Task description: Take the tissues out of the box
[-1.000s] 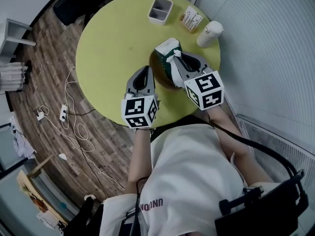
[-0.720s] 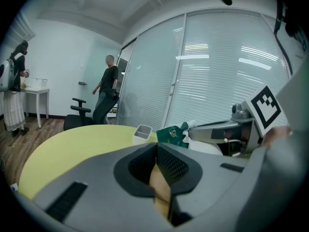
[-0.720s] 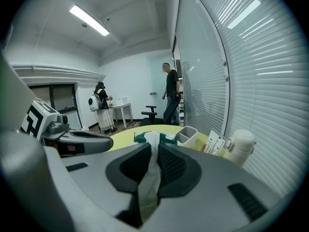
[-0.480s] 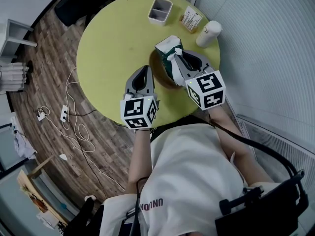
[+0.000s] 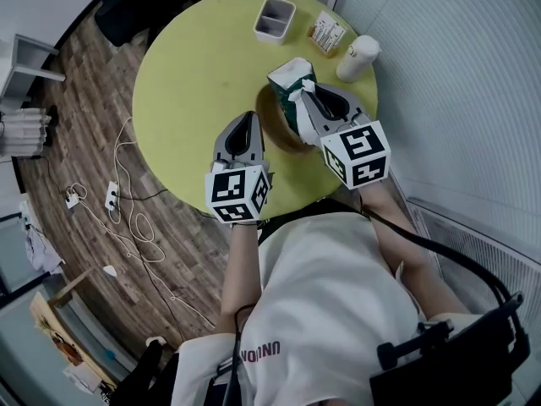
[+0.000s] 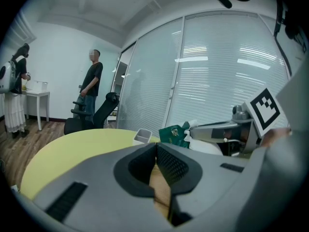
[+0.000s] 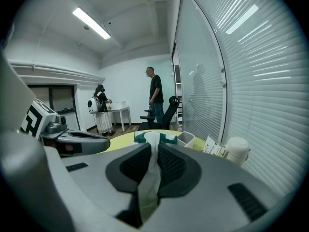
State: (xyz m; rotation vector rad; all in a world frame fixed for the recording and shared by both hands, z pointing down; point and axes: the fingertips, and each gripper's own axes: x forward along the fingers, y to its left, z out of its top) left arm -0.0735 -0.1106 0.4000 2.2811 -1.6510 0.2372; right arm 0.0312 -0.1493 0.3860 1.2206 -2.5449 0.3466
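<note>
A green tissue box (image 5: 287, 78) stands on the round yellow table (image 5: 194, 66), at its right side. A white tissue (image 5: 298, 97) sticks up out of the box's near end. My right gripper (image 5: 306, 92) is shut on this tissue. In the right gripper view the tissue (image 7: 149, 175) runs down between the jaws, with the box (image 7: 168, 138) just beyond the right gripper (image 7: 154, 147). My left gripper (image 5: 251, 118) hovers to the left of the box, shut and empty. In the left gripper view the left gripper (image 6: 156, 147) has the box (image 6: 173, 134) ahead on the right.
A brown bowl-like thing (image 5: 272, 127) lies between the grippers, against the box. At the table's far edge are a white rectangular holder (image 5: 275, 18), a small printed packet (image 5: 328, 32) and a white jar (image 5: 358, 57). A blinds-covered glass wall runs along the right. Cables (image 5: 127, 214) lie on the floor.
</note>
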